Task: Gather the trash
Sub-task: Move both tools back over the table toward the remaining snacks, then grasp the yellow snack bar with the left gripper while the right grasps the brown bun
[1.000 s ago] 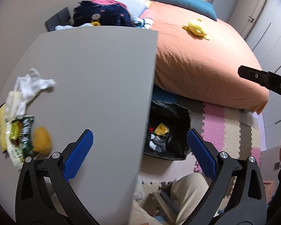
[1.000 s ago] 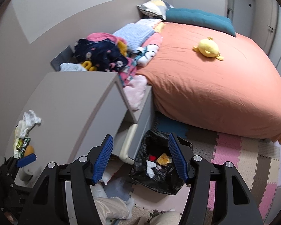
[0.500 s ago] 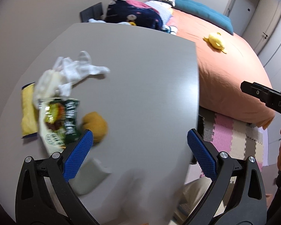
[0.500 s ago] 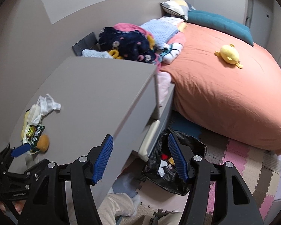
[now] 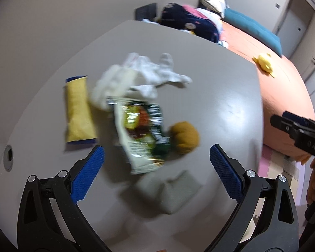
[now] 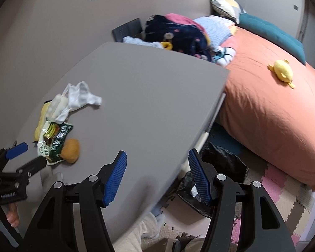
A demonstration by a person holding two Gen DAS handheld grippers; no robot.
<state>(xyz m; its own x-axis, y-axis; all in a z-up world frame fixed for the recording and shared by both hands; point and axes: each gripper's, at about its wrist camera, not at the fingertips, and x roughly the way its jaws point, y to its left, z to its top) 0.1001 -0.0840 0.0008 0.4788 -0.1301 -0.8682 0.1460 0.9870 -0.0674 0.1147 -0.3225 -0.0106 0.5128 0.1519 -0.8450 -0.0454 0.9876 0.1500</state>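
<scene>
On the grey desk [image 5: 210, 88] lies a heap of trash: a yellow snack packet [image 5: 77, 111], crumpled white tissue [image 5: 145, 73], a green and white wrapper [image 5: 142, 134] and a round orange-brown lump [image 5: 184, 136]. A greyish crumpled piece [image 5: 170, 191] lies nearer, blurred. My left gripper [image 5: 157, 161] hovers open just short of the wrapper, nothing between its blue pads. My right gripper [image 6: 157, 176] is open over the desk's right edge, empty. In the right wrist view the same wrapper [image 6: 54, 140] and lump [image 6: 70, 150] sit at lower left, with the left gripper [image 6: 27, 155] beside them.
A black trash bag [image 6: 222, 163] stands on the floor below the desk's right edge, on foam mats [image 6: 283, 199]. An orange bed [image 6: 273, 105] with a yellow plush [image 6: 282, 72] fills the right. Piled clothes [image 6: 178, 33] lie beyond the desk. A cable hole [image 5: 9, 154] marks the desk's left.
Both grippers swept left from over the trash bag to above the desk. The trash heap has come to the centre of the left wrist view. Neither pair of jaws changed its opening.
</scene>
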